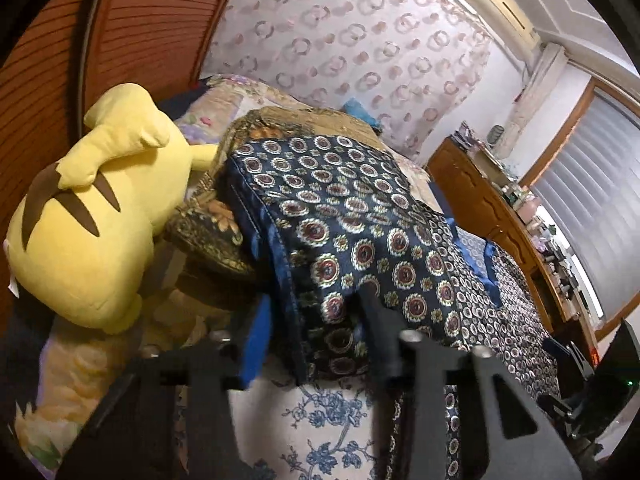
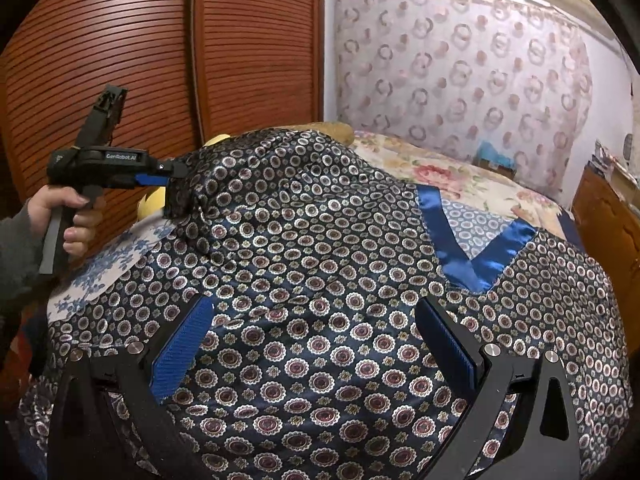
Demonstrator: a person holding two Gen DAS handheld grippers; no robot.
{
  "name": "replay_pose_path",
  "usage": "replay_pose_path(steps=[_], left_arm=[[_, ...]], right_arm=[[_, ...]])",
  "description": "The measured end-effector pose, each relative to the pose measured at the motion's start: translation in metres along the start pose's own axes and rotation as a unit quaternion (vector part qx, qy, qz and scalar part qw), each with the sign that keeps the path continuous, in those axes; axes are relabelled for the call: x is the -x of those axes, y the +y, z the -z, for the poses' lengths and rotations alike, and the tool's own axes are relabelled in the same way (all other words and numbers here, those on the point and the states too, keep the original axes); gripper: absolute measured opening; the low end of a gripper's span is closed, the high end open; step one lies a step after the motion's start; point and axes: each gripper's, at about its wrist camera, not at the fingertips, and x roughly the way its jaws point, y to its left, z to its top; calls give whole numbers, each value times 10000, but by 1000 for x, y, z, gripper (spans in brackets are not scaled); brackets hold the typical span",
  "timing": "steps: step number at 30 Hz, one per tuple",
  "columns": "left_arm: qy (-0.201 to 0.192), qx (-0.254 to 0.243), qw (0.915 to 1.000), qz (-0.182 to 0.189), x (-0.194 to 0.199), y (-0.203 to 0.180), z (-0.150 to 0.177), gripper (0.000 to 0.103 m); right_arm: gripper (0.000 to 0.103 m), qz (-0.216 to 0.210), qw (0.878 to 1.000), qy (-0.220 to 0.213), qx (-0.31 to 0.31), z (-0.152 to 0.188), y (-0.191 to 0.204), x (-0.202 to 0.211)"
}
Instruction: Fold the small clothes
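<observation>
On the bed (image 2: 460,168), the top (image 2: 320,240) lies spread under the splayed, empty right gripper (image 2: 316,344), left gripper (image 2: 176,196) clamping its far-left edge, so left leads the fold.

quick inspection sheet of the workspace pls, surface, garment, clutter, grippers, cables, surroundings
surface: bed with floral covers; a blue-flowered white sheet lies under the garment
job's things: navy satin top with a medallion print and blue V-neck trim, spread out, one edge lifted
clutter: yellow plush toy and a brown floral cushion beside the garment
grippers: left gripper shut on a bunched edge of the top, held up by the left hand; right gripper open, jaws wide over the fabric
cables: nothing seen
surroundings: wooden slatted wardrobe, ring-patterned curtain, wooden dresser with small items, window blinds, air conditioner
</observation>
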Motion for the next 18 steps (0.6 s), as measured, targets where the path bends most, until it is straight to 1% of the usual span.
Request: replay_pose_path(steps=[1,3,6,11,14,18], left_arm=[[4,-30,10000,2,1,-1,0,9],[-39,-98,9999,13,5,-5,0,3],[-238,-338,9991,-61,19,-19,-3,1],[-509,-719,9961,68,36,-54,-21,0],[-542,-1002,9933,174,37,-83,-35,0],[-463,-1410,9885,276,26,-125,-47,0]], right_arm=[[103,-3,10000,0,-20,1,-1,0],[103,-1,10000,-8,-58,2,-4,3],[103,31,9999,-47,-145,3,-10,8],[103,155,9991,-157,-364,4,-29,23],[103,278,9981,-235,-500,5,-44,34],[103,400,9970,-301,-593,7,-58,44]])
